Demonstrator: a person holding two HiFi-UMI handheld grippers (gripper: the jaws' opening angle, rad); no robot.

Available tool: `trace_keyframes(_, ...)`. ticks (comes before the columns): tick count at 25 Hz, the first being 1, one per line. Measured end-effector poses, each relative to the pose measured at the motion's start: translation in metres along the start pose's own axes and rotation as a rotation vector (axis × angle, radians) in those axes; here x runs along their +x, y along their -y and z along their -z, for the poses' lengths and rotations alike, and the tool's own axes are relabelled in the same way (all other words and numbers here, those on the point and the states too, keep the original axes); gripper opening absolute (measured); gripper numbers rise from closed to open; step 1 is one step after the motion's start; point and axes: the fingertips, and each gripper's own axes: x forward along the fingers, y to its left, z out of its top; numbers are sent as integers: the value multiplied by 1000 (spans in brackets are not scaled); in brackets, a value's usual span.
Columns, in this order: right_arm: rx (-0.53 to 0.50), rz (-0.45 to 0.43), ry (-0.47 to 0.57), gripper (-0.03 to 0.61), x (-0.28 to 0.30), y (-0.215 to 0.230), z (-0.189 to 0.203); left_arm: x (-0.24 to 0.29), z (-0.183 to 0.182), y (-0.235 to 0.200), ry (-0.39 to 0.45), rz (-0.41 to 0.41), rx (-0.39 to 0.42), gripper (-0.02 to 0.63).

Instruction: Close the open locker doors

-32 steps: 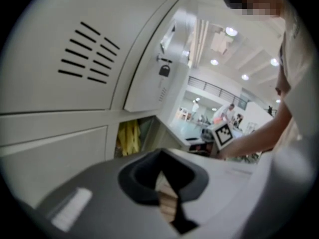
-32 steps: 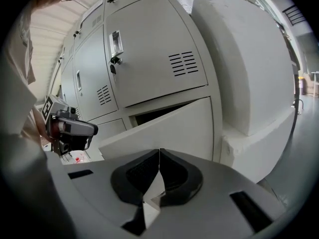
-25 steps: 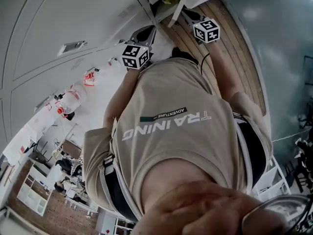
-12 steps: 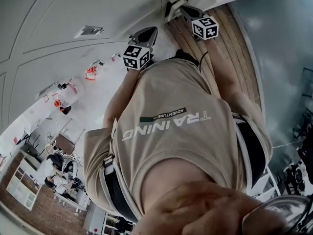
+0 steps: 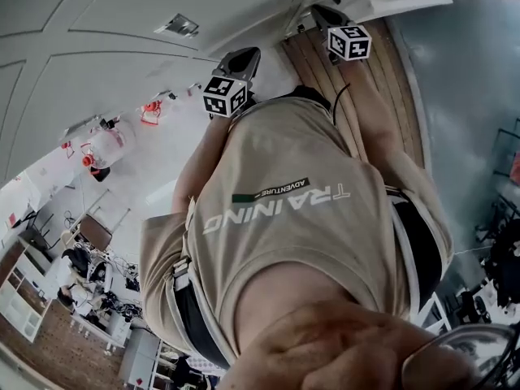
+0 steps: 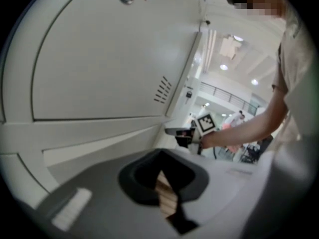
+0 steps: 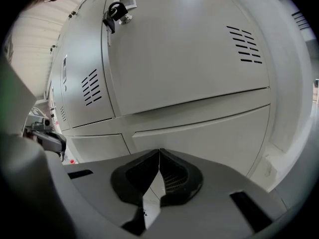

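Our left gripper (image 6: 159, 158) is clenched, its pads pressed tip to tip with nothing between them. The right gripper (image 7: 159, 153) is the same, closed on empty air. Straight ahead of the right jaws stands a grey locker door (image 7: 184, 59), near but not touching. Its keyed lock (image 7: 117, 10) sits above and to the left of the tool, and its vent slots (image 7: 247, 45) sit up to the right. Ahead of and above the left jaws spreads another broad door panel (image 6: 99, 59). Its far edge runs off to the tool's right, and the other gripper shows just beyond it. (Whether that panel is latched or slightly ajar we cannot tell from here.) In the head view both tools are raised toward the lockers.

We judge these doors to be thin painted sheet metal: light, stiff, smooth, and free-swinging on their hinges. There is nothing worth grasping. Closed jaws pushing flat on the panel near its free, lock-side edge should give the most leverage, and a gentle press should avoid a bounce off the frame.
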Motion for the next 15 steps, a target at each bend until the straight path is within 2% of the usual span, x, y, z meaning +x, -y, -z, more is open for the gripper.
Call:
trace_keyframes(9,12,67,-7,14,8,5,-6,-31,10,-15,37,-56,-39,5)
trace_keyframes(15,50,133,11,14,5,3,-3,-48,22,-27,33,-67,-58,5)
